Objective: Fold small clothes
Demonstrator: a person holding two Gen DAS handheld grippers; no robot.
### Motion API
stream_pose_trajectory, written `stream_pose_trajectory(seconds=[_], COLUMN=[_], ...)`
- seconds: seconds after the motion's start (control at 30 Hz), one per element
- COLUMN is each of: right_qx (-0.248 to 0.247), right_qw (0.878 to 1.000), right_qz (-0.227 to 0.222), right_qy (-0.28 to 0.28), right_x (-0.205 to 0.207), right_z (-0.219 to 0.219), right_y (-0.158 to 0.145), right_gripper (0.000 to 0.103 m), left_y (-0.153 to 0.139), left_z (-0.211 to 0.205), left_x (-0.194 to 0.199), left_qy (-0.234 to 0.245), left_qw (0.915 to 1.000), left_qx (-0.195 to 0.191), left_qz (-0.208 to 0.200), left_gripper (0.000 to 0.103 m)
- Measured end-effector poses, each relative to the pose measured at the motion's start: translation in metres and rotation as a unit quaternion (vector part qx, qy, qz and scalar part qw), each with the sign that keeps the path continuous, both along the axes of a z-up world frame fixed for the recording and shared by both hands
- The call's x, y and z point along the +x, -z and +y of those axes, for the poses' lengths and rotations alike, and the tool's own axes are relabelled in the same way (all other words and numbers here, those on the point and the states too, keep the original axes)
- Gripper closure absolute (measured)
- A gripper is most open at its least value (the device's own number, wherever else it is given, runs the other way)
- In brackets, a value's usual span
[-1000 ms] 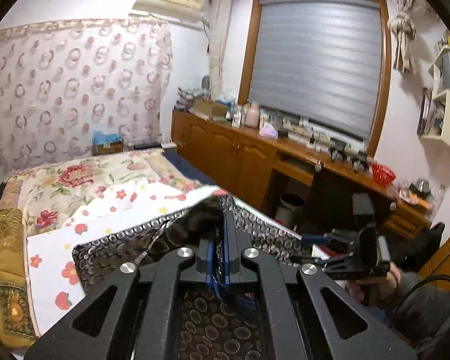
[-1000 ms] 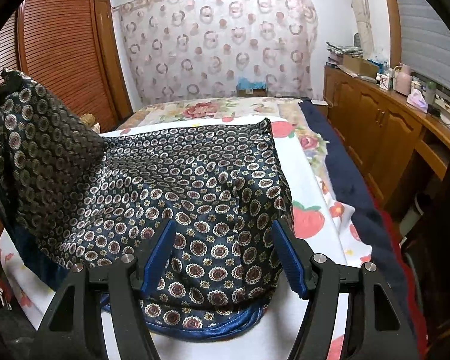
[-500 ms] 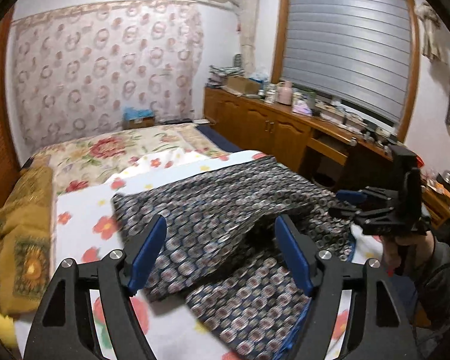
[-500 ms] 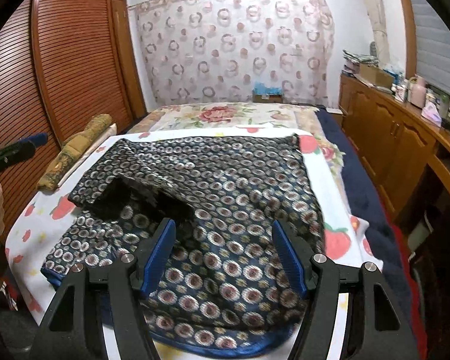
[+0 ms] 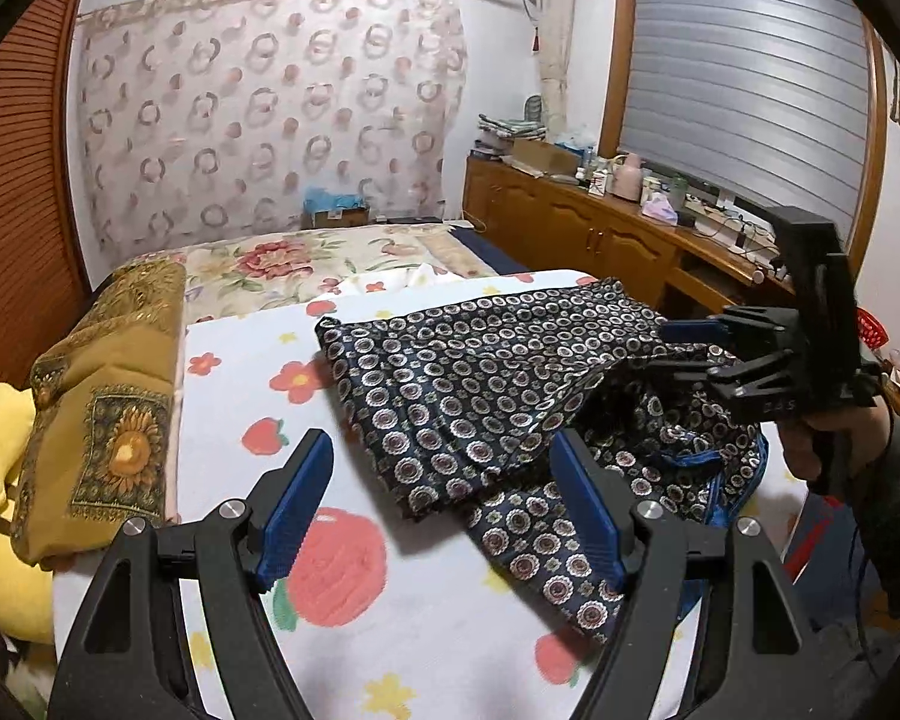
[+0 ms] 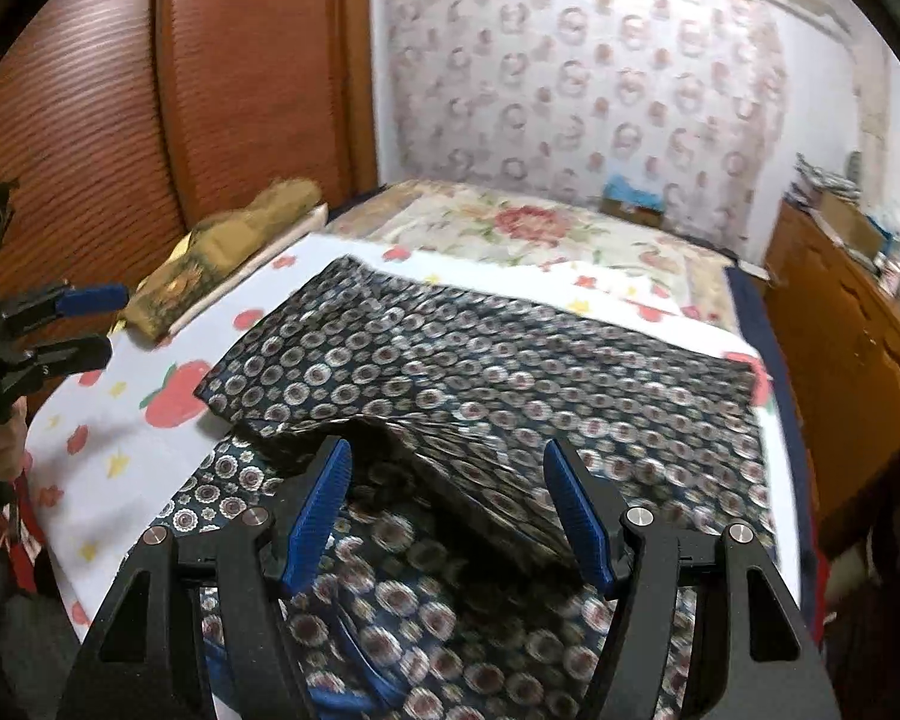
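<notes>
From the left wrist, the left gripper (image 5: pixel 444 504) hangs spread and empty above the white fruit-print sheet (image 5: pixel 240 384), bare cloth on its left. One dark patterned garment (image 5: pixel 486 396) lies partly folded mid-bed, its upper layer's edge just ahead. One gold pillow (image 5: pixel 102 402) borders the sheet. From the right wrist, the right gripper (image 6: pixel 450 510) is spread too, holding nothing, over the garment's (image 6: pixel 510 372) near, blue-trimmed edge; the sheet (image 6: pixel 120 420) shows leftward.

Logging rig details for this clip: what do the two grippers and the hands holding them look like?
Both the left gripper and right gripper have black skeletal frames, silver screws and ribbed blue finger pads. The right hand is bare, with a dark sleeve and a thin black cable.
</notes>
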State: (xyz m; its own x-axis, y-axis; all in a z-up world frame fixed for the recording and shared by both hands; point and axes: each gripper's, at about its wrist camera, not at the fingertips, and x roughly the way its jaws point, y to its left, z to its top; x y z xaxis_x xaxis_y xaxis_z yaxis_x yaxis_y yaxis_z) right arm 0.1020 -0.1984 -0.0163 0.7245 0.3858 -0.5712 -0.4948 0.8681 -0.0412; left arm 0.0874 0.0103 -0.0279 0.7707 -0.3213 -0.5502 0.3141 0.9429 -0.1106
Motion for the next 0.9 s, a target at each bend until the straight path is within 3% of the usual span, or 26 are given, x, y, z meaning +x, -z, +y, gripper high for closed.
stream_pose_trajectory(seconds=[0.37, 0.47, 0.53, 0.63, 0.9], right_qx=[-0.082, -0.102, -0.109, -0.087, 0.001], right_qw=[0.995, 0.994, 0.993, 0.995, 1.0], right_qz=[0.044, 0.043, 0.046, 0.04, -0.021], right_qy=[-0.018, -0.015, -0.009, -0.012, -0.015], right_x=[0.057, 0.063, 0.066, 0.053, 0.013], right_z=[0.027, 0.031, 0.032, 0.027, 0.0], right_y=[0.027, 0.033, 0.036, 0.032, -0.018], right_gripper=[0.038, 0.056, 0.089, 0.098, 0.098], left_y=[0.011, 0.012, 0.012, 0.011, 0.008], left_z=[0.007, 0.007, 0.007, 0.006, 0.003], left_x=[0.001, 0.001, 0.001, -0.001, -0.004], left_qy=[-0.005, -0.007, -0.009, -0.011, -0.006], left_qw=[0.9999, 0.9999, 0.9999, 0.9999, 1.0], left_qx=[-0.005, -0.006, -0.002, 0.009, 0.005], left_qz=[0.008, 0.009, 0.009, 0.003, 0.0], left_gripper=[0.027, 0.027, 0.027, 0.027, 0.027])
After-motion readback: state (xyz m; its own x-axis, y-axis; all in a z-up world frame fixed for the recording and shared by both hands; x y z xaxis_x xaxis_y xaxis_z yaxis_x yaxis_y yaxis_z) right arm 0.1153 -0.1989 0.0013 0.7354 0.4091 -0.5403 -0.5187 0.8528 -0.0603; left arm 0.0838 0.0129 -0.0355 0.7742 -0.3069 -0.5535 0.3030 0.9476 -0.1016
